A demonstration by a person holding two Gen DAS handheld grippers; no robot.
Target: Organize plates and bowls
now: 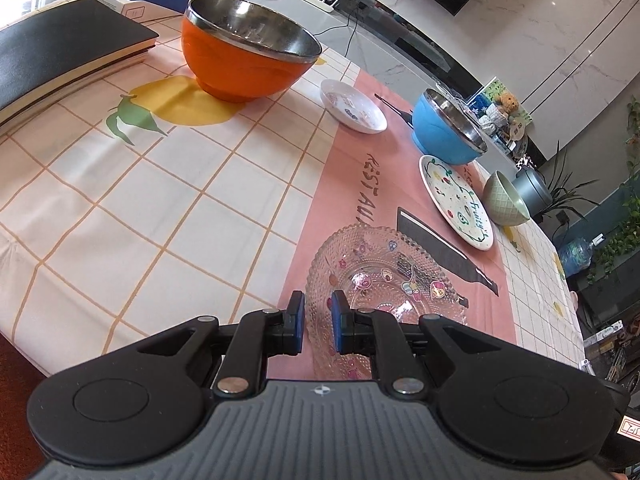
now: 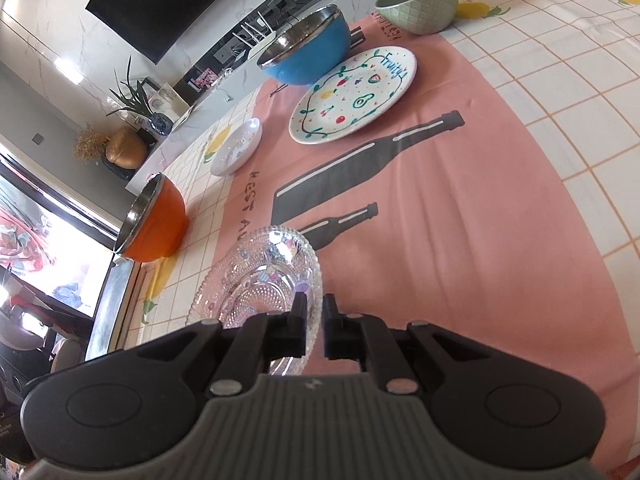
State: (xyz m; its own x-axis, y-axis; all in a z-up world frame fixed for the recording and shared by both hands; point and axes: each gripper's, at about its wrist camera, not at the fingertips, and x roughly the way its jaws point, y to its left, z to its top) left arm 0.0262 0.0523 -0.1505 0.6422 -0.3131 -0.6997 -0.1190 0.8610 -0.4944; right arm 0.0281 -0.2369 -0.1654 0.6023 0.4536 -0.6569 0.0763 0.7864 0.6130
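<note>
Left wrist: gripper [image 1: 318, 322] with fingers a little apart astride the near rim of the glass plate [image 1: 384, 276], apparently gripping nothing yet; could chip or skid the plate if closed off-centre. Right wrist: gripper [image 2: 314, 326] likewise slightly parted around the rim of the same plate [image 2: 260, 280], near the orange bowl [image 2: 156, 220]; uneven lift could tip it from either grip.

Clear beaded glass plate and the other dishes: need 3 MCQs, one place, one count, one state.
1. The white plate lettered "Fruity" lies next to:
A the blue steel-lined bowl
B a black notebook
C a router

2. Steel-lined bowls on the table:
A one
B two
C four

3. The right tool and the clear beaded glass plate:
A far apart
B plate rim between its fingers
C plate stacked inside a bowl

Key: 1 A, they sit side by side. 2 B, blue plus the orange bowl. 3 B, the rim passes through the finger gap.
</note>
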